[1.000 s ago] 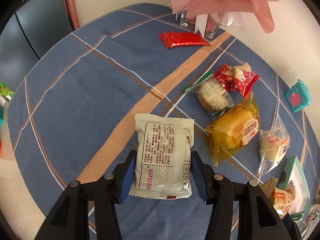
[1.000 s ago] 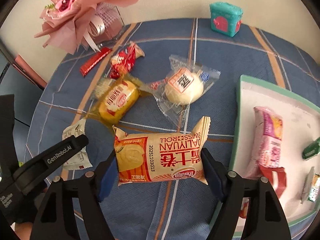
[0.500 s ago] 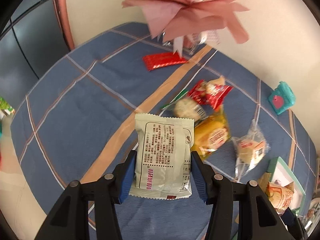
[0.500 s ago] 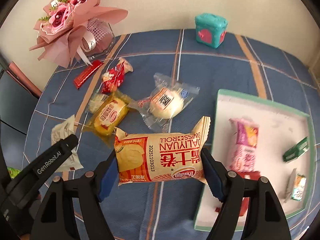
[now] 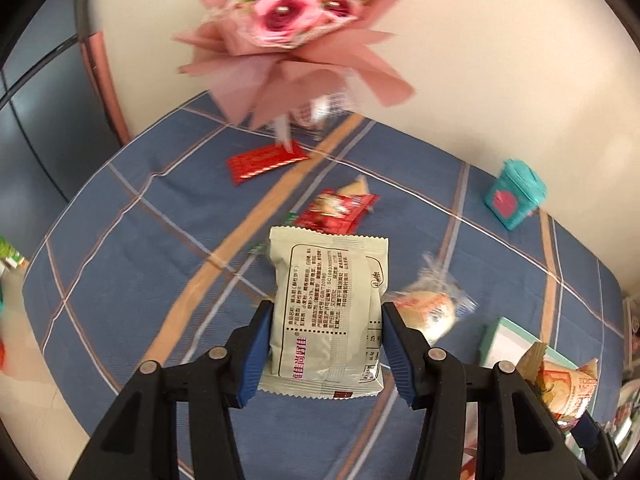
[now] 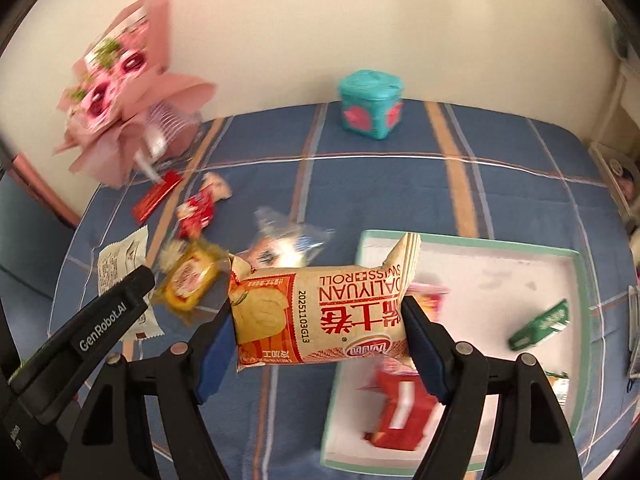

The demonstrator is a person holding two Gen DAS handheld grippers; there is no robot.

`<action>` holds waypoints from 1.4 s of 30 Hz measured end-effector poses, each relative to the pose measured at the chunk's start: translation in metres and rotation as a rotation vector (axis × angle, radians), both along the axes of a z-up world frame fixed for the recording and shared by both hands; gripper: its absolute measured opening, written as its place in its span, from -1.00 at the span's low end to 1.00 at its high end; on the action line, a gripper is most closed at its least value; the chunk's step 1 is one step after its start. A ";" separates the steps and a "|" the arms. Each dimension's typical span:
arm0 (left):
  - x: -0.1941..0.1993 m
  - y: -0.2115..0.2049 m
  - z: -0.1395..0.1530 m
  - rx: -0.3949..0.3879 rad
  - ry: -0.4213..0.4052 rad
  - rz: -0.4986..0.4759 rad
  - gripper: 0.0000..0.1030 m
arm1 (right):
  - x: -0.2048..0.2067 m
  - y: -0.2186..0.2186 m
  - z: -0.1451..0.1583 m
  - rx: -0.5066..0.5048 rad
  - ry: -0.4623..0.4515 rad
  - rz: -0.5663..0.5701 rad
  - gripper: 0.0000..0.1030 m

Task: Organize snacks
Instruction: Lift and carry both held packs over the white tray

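Observation:
My left gripper [image 5: 326, 350] is shut on a pale grey-green snack packet [image 5: 328, 304], held upright above the blue plaid tablecloth [image 5: 132, 248]. My right gripper [image 6: 318, 344] is shut on an orange-and-cream Swiss roll packet [image 6: 320, 316], gripped by its two ends and held crosswise over the near left edge of the white tray [image 6: 500, 280] with a green rim. The left gripper's arm [image 6: 100, 320] and its packet show at the left of the right wrist view. The Swiss roll [image 5: 560, 388] shows at the lower right of the left wrist view.
Loose on the cloth lie a red bar [image 5: 266, 160], a red wrapped sweet [image 5: 340, 210], a yellow cake packet [image 6: 190, 280] and a clear-wrapped bun [image 5: 430, 310]. The tray holds a green stick [image 6: 540, 326] and a red packet [image 6: 404, 412]. A pink bouquet [image 5: 292, 36] and teal box [image 6: 370, 104] stand at the back.
Both grippers have risen and drawn back with their packets, so the table looks smaller. The right gripper has shifted toward the tray, and more of the tray shows.

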State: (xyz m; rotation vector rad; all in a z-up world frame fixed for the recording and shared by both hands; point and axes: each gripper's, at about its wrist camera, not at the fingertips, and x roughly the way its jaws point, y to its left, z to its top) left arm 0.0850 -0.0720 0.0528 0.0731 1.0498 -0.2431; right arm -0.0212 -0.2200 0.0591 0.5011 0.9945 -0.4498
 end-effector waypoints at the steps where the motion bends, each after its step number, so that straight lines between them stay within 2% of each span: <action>1: -0.003 -0.007 -0.001 0.003 0.004 -0.010 0.09 | -0.005 -0.008 -0.001 0.015 -0.004 -0.019 0.53; 4: -0.011 -0.026 -0.006 0.011 0.013 -0.039 0.09 | -0.018 -0.032 -0.007 0.056 -0.008 -0.073 0.53; 15: -0.050 -0.100 -0.007 0.044 -0.007 -0.205 0.08 | -0.068 -0.104 -0.028 0.092 -0.001 -0.247 0.53; 24: -0.079 -0.154 -0.023 0.090 -0.008 -0.346 0.09 | -0.095 -0.142 -0.040 0.063 -0.019 -0.310 0.53; 30: -0.091 -0.179 -0.033 0.114 -0.006 -0.399 0.09 | -0.104 -0.157 -0.049 0.049 0.005 -0.339 0.53; 34: -0.096 -0.191 -0.043 0.132 -0.001 -0.435 0.09 | -0.103 -0.159 -0.058 0.044 0.057 -0.340 0.53; 38: -0.101 -0.197 -0.052 0.146 0.016 -0.457 0.09 | -0.107 -0.165 -0.069 0.085 0.102 -0.369 0.53; 42: -0.105 -0.200 -0.056 0.150 0.027 -0.474 0.09 | -0.110 -0.164 -0.066 0.070 0.134 -0.363 0.53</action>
